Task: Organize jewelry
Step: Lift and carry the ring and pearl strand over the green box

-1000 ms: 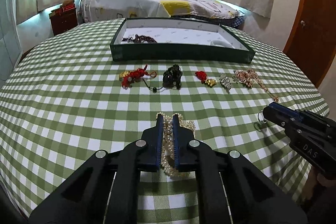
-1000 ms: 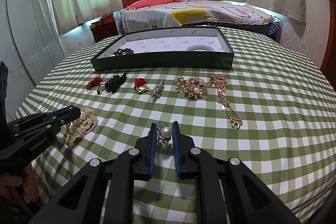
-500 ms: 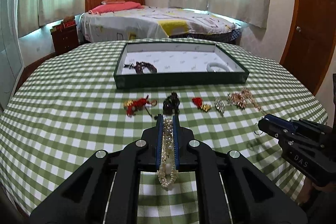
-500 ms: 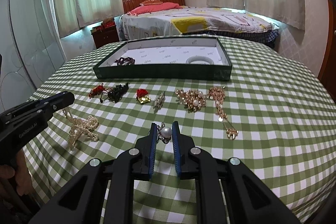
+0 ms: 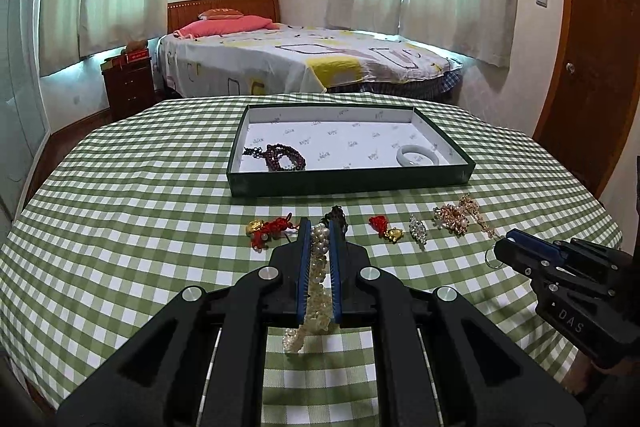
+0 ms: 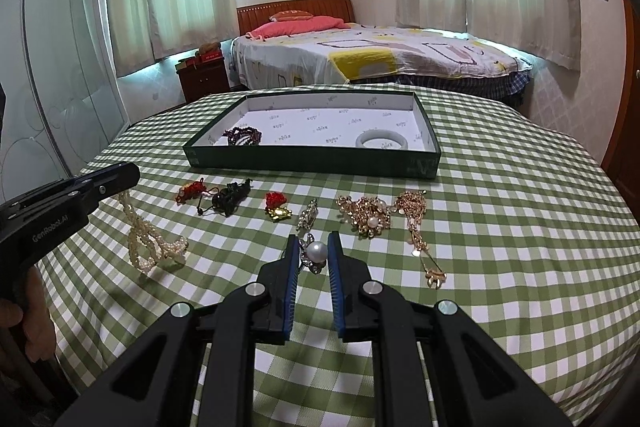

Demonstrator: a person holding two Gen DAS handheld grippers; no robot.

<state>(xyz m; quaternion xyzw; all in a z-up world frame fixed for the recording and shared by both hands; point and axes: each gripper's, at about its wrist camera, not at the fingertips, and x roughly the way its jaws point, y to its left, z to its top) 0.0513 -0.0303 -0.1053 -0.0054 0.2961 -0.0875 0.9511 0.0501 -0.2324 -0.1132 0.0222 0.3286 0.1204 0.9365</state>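
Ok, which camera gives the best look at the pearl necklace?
The right wrist view: the pearl necklace hangs in full from the left gripper, its loops reaching the table. The left wrist view shows only a bunched strand between its own fingers.

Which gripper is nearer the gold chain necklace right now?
Right. The right gripper, shut on a pearl brooch, sits just left of the gold chain necklace; the left gripper holds the pearl strand farther left.

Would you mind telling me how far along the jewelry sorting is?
Done: a dark beaded bracelet and a white bangle lie in the green tray. In hand: the left claw holds the pearl necklace; the right claw holds a pearl brooch. Left: six pieces on the tablecloth.
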